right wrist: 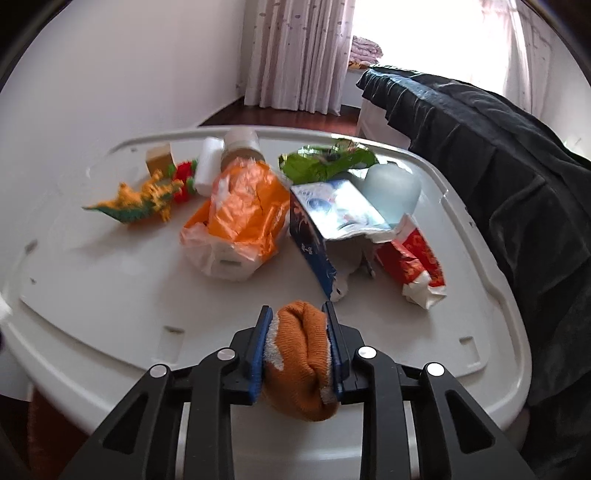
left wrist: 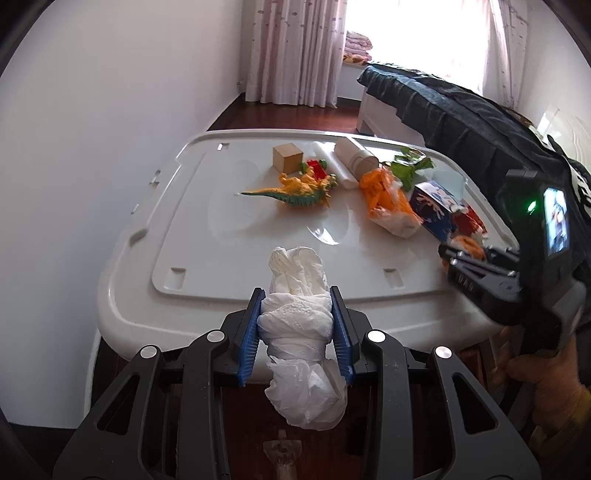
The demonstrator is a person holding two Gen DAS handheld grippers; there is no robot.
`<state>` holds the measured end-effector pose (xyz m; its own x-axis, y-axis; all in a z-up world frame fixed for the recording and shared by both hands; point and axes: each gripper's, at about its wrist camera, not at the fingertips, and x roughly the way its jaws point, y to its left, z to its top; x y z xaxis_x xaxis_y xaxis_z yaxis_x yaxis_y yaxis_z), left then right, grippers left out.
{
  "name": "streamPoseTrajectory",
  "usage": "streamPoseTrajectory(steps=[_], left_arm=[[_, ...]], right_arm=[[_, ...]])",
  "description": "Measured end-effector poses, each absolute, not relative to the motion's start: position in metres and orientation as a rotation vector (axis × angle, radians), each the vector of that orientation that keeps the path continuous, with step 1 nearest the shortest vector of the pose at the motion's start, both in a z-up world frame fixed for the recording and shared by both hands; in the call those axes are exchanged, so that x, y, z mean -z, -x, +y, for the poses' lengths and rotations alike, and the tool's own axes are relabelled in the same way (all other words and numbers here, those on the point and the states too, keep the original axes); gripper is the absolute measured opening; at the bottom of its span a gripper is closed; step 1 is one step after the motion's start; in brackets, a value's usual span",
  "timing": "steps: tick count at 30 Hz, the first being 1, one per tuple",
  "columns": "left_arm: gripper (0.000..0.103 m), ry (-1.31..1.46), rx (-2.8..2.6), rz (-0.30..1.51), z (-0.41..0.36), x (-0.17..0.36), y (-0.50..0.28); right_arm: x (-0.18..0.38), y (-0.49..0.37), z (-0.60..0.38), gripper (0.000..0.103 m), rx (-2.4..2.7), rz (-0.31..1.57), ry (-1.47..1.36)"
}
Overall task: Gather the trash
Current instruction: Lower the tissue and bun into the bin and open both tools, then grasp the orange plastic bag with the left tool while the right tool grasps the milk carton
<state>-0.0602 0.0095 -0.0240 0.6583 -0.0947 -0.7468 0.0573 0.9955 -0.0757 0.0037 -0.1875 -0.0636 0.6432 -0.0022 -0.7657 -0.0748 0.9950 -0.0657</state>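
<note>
left tool clamped on white tissue wad, right tool clamped on orange sock, sock's lower end hidden behind tool, blue carton partly covering red packet

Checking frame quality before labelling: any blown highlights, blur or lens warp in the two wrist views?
Left wrist: window blown out white; strong fisheye warp with dark corners; white tissue wad in the left gripper is sharp. Right wrist: same blown-out window, softer overall, toy dinosaur and orange knit item in the right gripper slightly blurred; glare on the blue box top.
</note>
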Motion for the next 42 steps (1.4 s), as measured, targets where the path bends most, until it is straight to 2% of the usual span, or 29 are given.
streamPoseTrajectory(steps=[8, 13, 19, 20, 22, 23, 24, 25, 26, 28, 33, 42], left_arm=[[0.034, 0.012, 0.165, 0.904, 0.001, 0.028, 0.102], [0.034, -0.023, 0.205, 0.991, 0.001, 0.045, 0.134], [0.034, -0.035, 0.209, 1.069, 0.004, 0.064, 0.154], [0.034, -0.035, 0.207, 1.074, 0.004, 0.066, 0.155], [0.036, -0.026, 0.2, 1.093, 0.005, 0.069, 0.158], [0.044, -0.014, 0.197, 1.106, 0.005, 0.071, 0.158], [0.052, -0.002, 0.192, 1.118, 0.006, 0.071, 0.158], [0.072, 0.002, 0.166, 1.128, 0.008, 0.072, 0.158], [0.082, -0.004, 0.129, 1.125, 0.009, 0.07, 0.158], [0.083, -0.01, 0.105, 1.097, 0.011, 0.066, 0.157], [0.087, 0.02, 0.136, 1.006, 0.01, 0.045, 0.146], [0.088, 0.024, 0.213, 0.834, -0.035, 0.007, 0.065]], right_arm=[[0.024, 0.08, -0.177, 0.027, -0.182, 0.926, 0.005], [0.045, 0.137, -0.164, 0.028, -0.222, 1.035, 0.051], [0.071, 0.165, -0.16, 0.03, -0.222, 1.14, 0.078], [0.072, 0.166, -0.16, 0.031, -0.217, 1.145, 0.083], [0.074, 0.167, -0.159, 0.054, -0.202, 1.161, 0.089], [0.075, 0.168, -0.158, 0.074, -0.193, 1.162, 0.086], [0.073, 0.169, -0.159, 0.082, -0.179, 1.151, 0.084], [0.07, 0.168, -0.161, 0.084, -0.172, 1.14, 0.083], [0.065, 0.166, -0.162, 0.085, -0.166, 1.119, 0.081], [0.056, 0.164, -0.168, 0.092, -0.139, 1.072, 0.08], [0.014, 0.154, -0.195, 0.098, -0.078, 0.899, 0.005], [-0.067, 0.126, -0.218, 0.098, -0.02, 0.594, 0.051]])
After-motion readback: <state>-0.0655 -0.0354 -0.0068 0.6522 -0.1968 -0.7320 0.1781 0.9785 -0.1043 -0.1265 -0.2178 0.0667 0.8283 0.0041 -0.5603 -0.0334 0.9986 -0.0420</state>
